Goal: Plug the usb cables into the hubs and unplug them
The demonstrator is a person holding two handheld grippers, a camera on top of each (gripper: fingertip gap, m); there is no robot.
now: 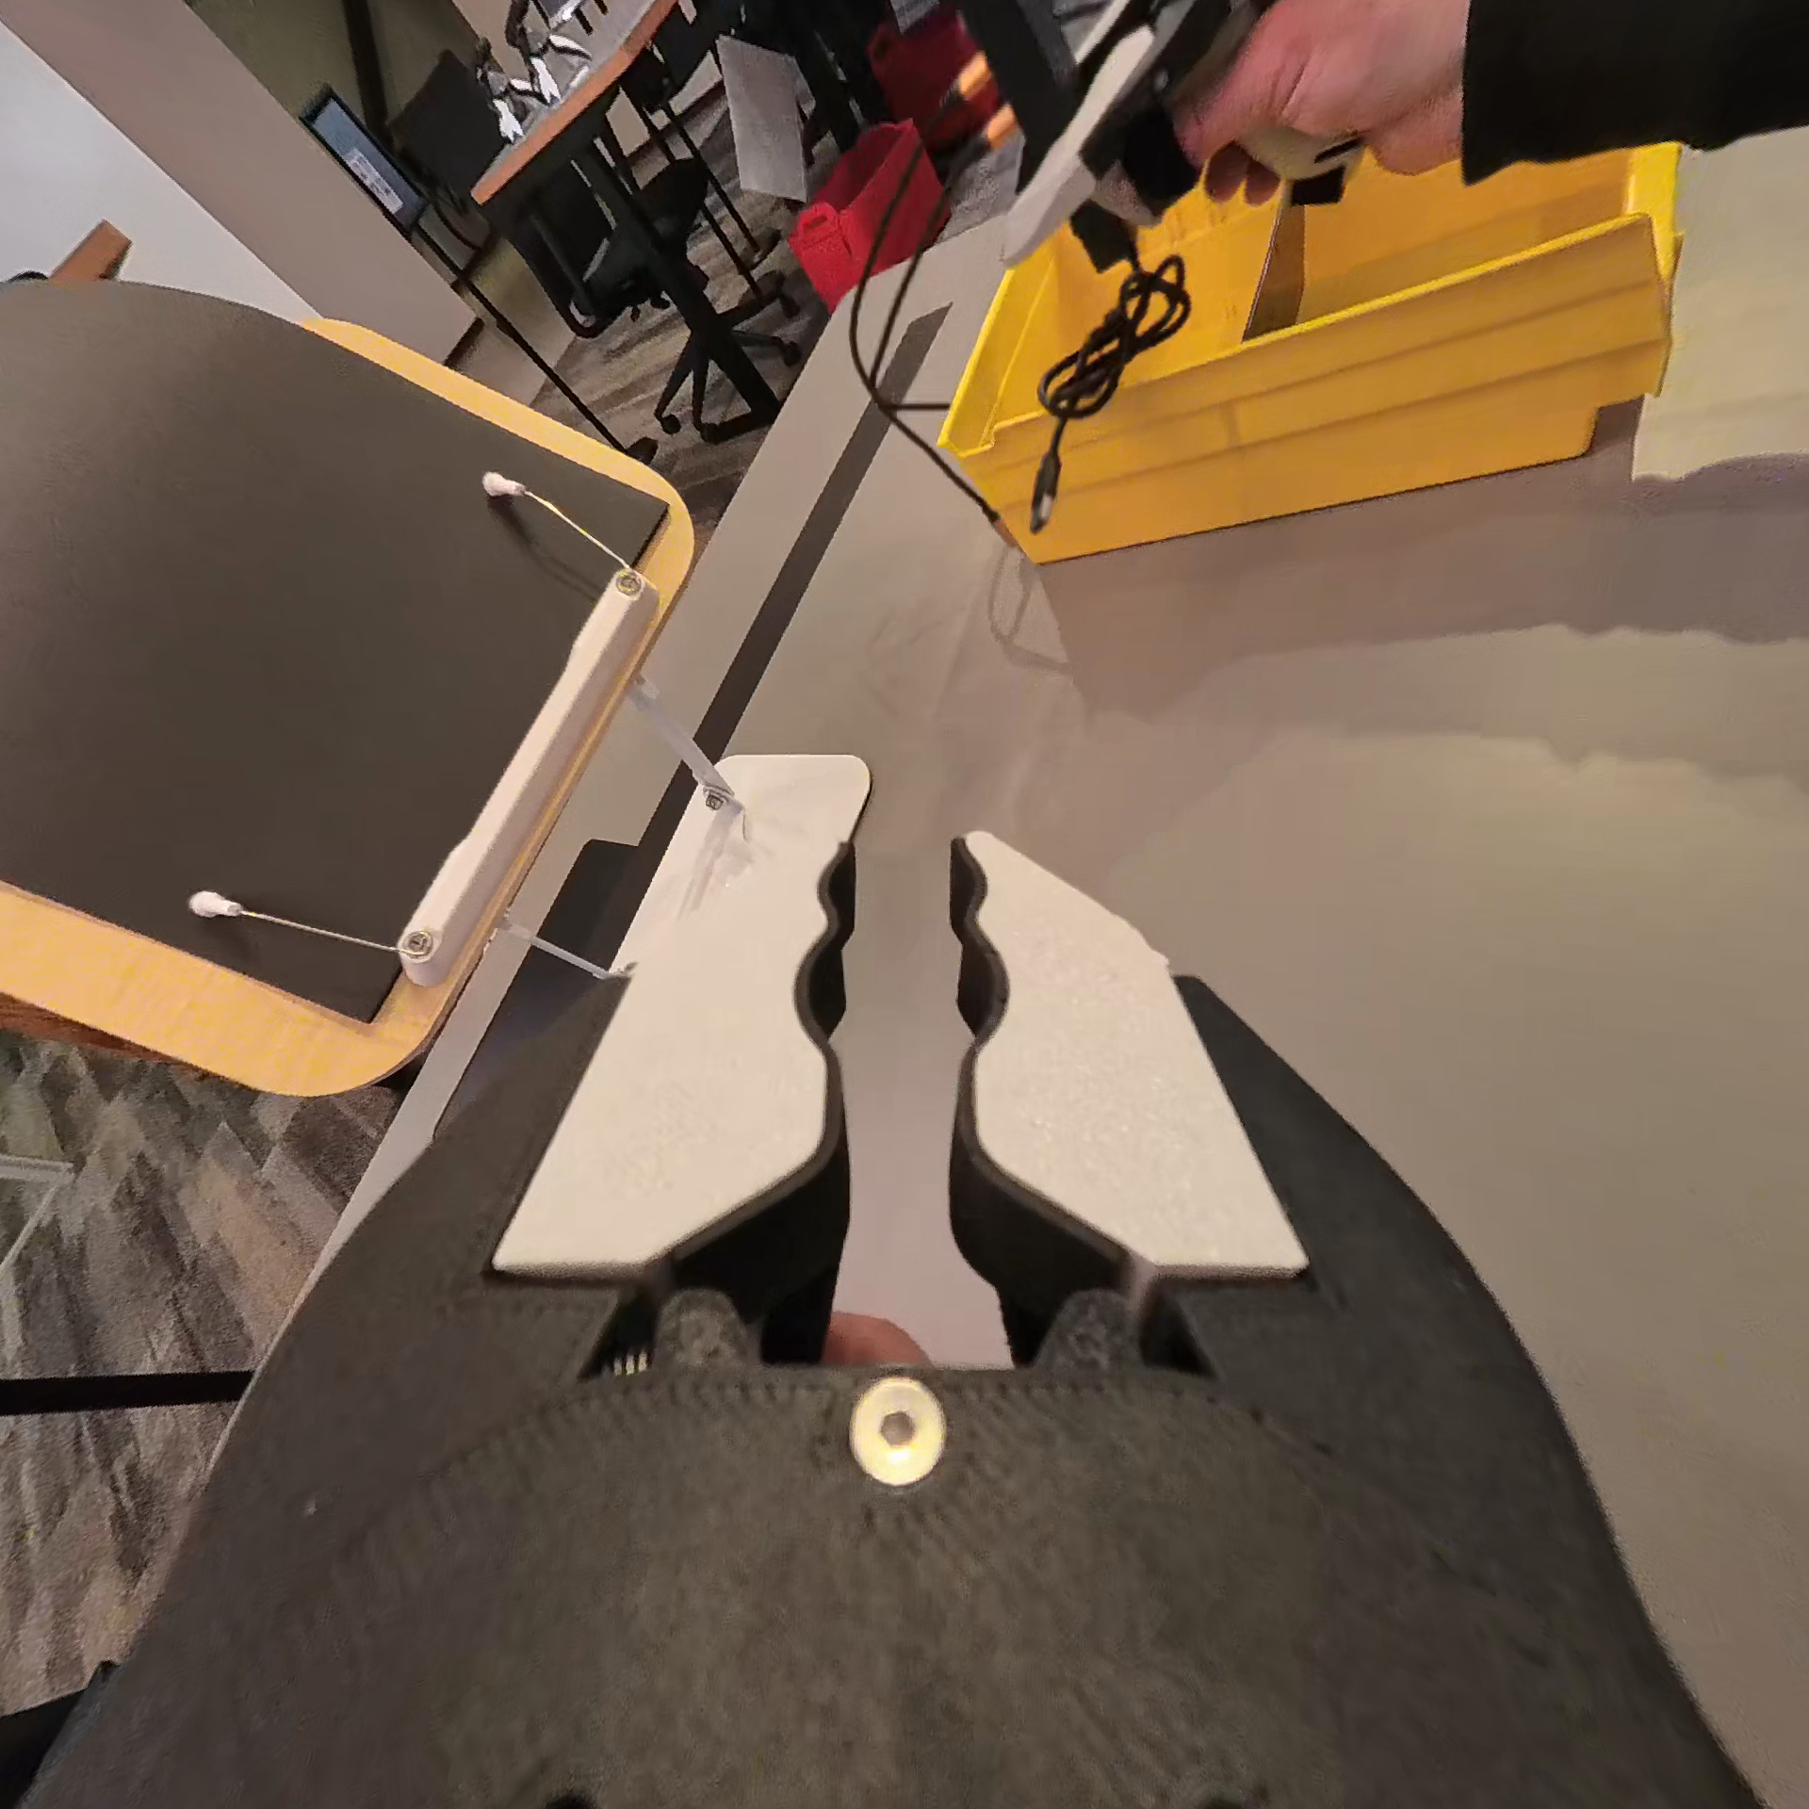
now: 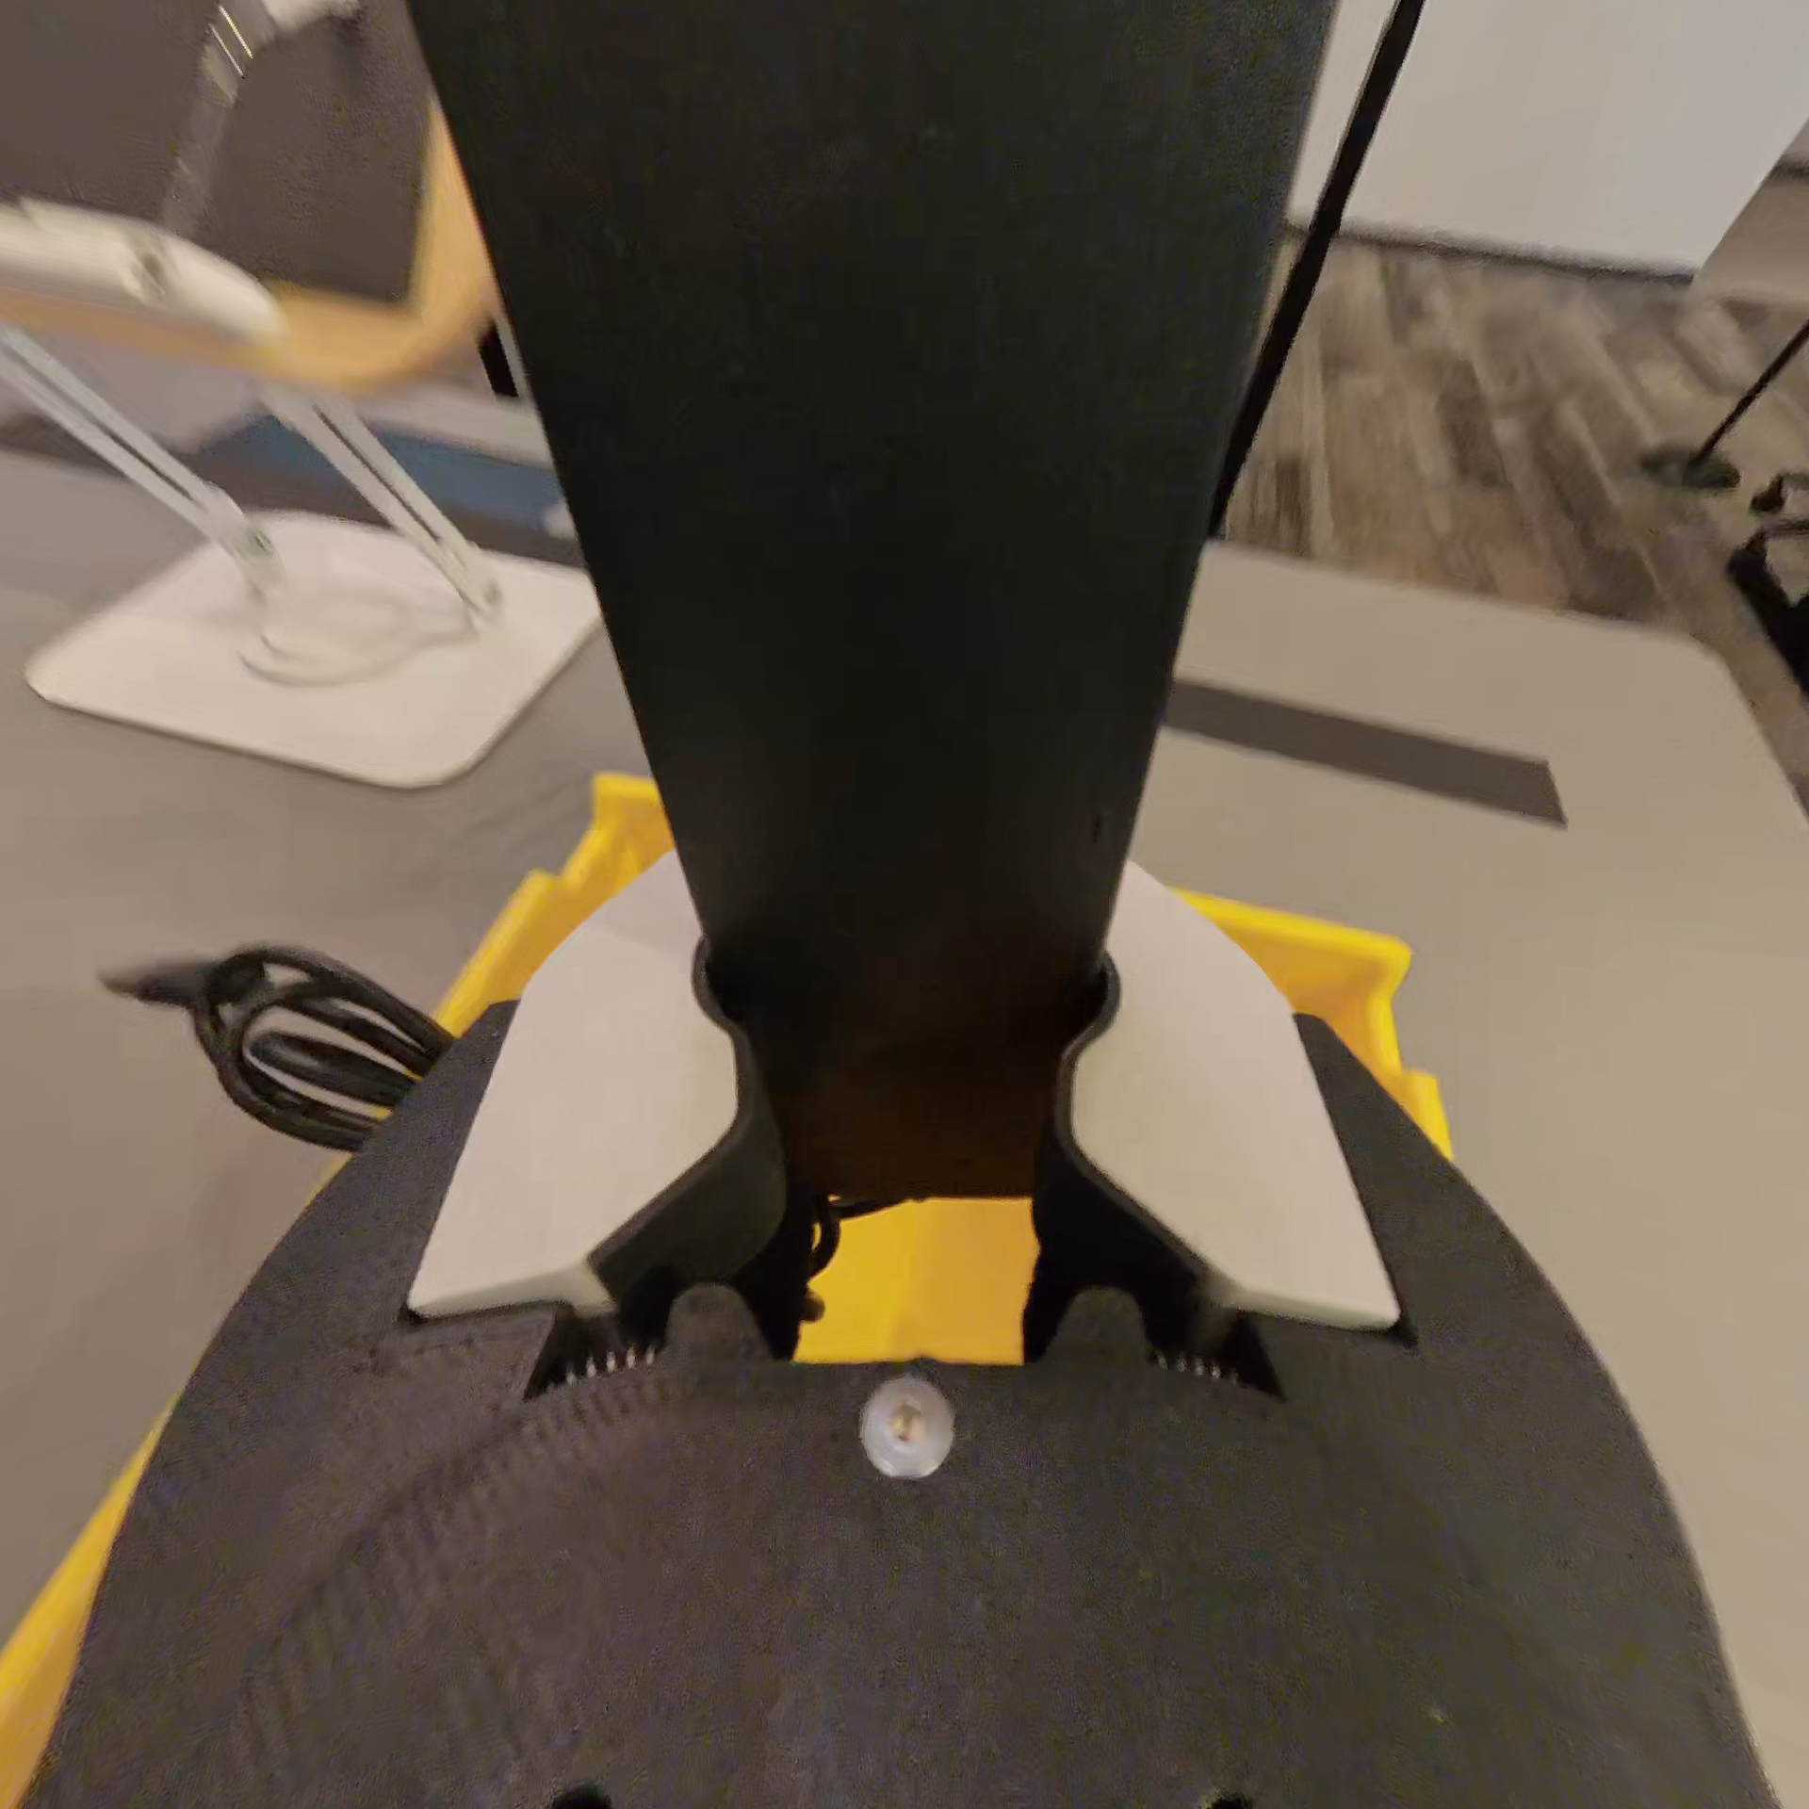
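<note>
My right gripper [image 2: 905, 940] is shut on a long flat black hub [image 2: 881, 489] that sticks out forward between its fingers, above a yellow bin [image 2: 1351, 969]. In the left wrist view a hand holds that gripper [image 1: 1067, 196] at the top right, and a coiled black usb cable [image 1: 1116, 343] hangs from it over the bin [image 1: 1370, 411], plug [image 1: 1043, 494] down. The coil also shows in the right wrist view [image 2: 303, 1057]. A thin black cable [image 1: 871, 323] runs down to the table. My left gripper [image 1: 905, 852] is empty, its jaws a little apart, over the grey table.
A black board with a wooden rim [image 1: 294, 636] stands on a white stand at the left, its flat white base [image 2: 323, 666] on the table. A dark strip [image 1: 832, 509] runs along the table's far edge. A cardboard divider [image 1: 1282, 274] stands in the bin. The gap from one gripper's tips to the other's is roughly 40 centimetres.
</note>
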